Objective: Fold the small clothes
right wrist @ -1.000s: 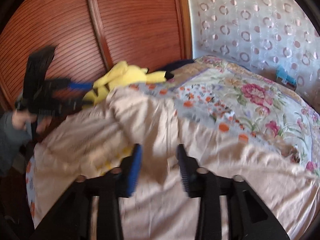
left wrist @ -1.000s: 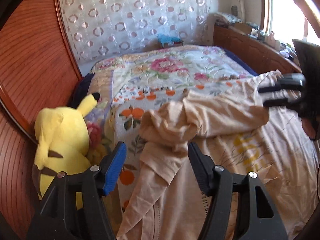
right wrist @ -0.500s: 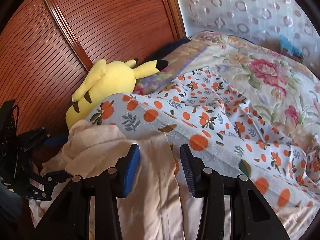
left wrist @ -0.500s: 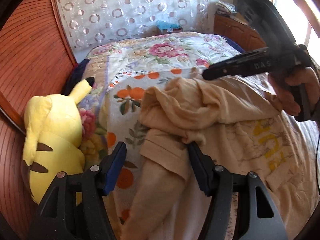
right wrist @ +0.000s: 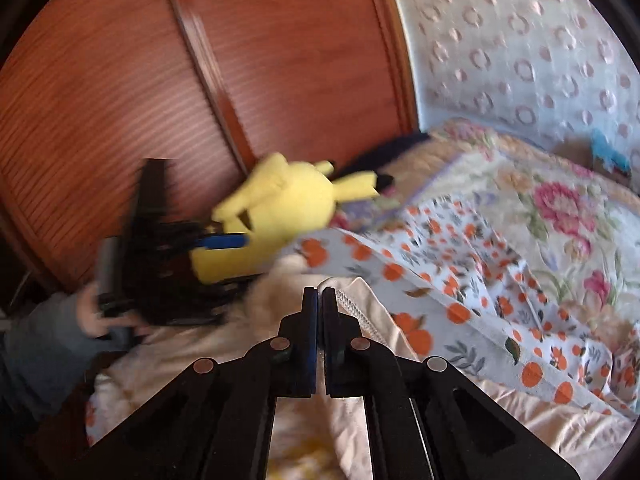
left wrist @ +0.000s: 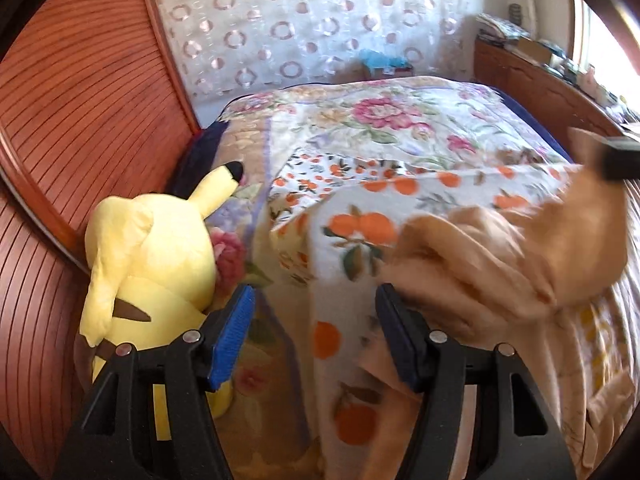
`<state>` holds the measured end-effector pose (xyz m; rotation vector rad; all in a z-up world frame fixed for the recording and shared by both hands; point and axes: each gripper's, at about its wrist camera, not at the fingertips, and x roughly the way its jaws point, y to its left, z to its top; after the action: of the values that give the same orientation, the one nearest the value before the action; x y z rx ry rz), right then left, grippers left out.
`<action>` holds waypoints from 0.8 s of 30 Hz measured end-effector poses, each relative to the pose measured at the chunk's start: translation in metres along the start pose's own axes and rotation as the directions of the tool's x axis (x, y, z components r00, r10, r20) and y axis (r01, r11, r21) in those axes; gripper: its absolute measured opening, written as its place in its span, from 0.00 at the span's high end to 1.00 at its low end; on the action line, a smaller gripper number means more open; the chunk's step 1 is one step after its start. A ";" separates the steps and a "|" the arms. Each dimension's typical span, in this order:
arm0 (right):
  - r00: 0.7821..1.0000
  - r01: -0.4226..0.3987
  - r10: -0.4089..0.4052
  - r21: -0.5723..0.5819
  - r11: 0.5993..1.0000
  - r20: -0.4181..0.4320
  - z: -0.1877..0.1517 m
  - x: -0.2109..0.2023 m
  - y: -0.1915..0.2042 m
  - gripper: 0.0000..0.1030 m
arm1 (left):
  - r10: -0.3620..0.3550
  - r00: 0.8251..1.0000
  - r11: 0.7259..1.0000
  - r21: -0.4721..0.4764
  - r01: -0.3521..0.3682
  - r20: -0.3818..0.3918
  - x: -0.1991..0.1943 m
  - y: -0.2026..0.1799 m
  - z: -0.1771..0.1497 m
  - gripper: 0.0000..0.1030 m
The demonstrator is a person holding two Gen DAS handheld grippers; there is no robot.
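A beige shirt (left wrist: 480, 264) lies bunched on the bed, over an orange-print sheet (left wrist: 360, 208). My left gripper (left wrist: 314, 320) stands open above the sheet. Its right finger touches the shirt's bunched edge, and nothing is pinched. My right gripper (left wrist: 620, 160) shows at the far right edge with a flap of the shirt raised up to it. In the right wrist view the right gripper (right wrist: 320, 294) has its jaws closing tight on the stitched hem of the shirt (right wrist: 372, 308). The left gripper (right wrist: 216, 256) is blurred at the left, in a hand with a grey sleeve.
A yellow plush toy (left wrist: 156, 256) sits at the bed's left edge against a ribbed wooden wardrobe (left wrist: 80, 120). A floral quilt (left wrist: 400, 120) covers the far half of the bed. A patterned curtain hangs behind, and a cluttered wooden ledge runs along the right.
The right gripper's jaws went from apart to shut on the shirt's edge. It pulled away to the right edge of the left view. My left gripper swung left toward the plush toy.
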<state>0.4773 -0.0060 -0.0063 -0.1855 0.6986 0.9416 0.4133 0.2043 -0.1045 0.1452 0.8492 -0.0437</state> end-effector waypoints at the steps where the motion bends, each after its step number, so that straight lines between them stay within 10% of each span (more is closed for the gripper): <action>1: 1.000 -0.018 0.018 0.000 1.000 0.003 -0.004 -0.005 0.005 0.98 | 0.001 1.000 1.000 -0.015 -0.001 0.003 0.001 0.005 0.001 0.37; 15: 0.979 -0.117 0.112 -0.023 0.993 -0.173 -0.068 0.002 0.050 0.98 | -0.085 0.994 0.995 -0.039 0.088 0.064 -0.059 0.008 -0.024 0.37; 20: 0.992 -0.061 0.060 -0.008 0.998 -0.113 -0.048 -0.011 0.041 0.59 | -0.135 0.991 0.991 0.025 0.134 0.025 -0.059 -0.019 -0.037 0.37; 24: 0.998 0.038 -0.038 -0.012 0.999 -0.057 -0.038 -0.015 0.020 0.55 | -0.158 0.987 0.986 0.048 0.157 0.010 -0.051 -0.033 -0.038 0.42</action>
<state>0.4381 -0.0210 -0.0236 -0.2355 0.7399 0.9067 0.3486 0.1760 -0.0949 0.1212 0.8447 -0.2129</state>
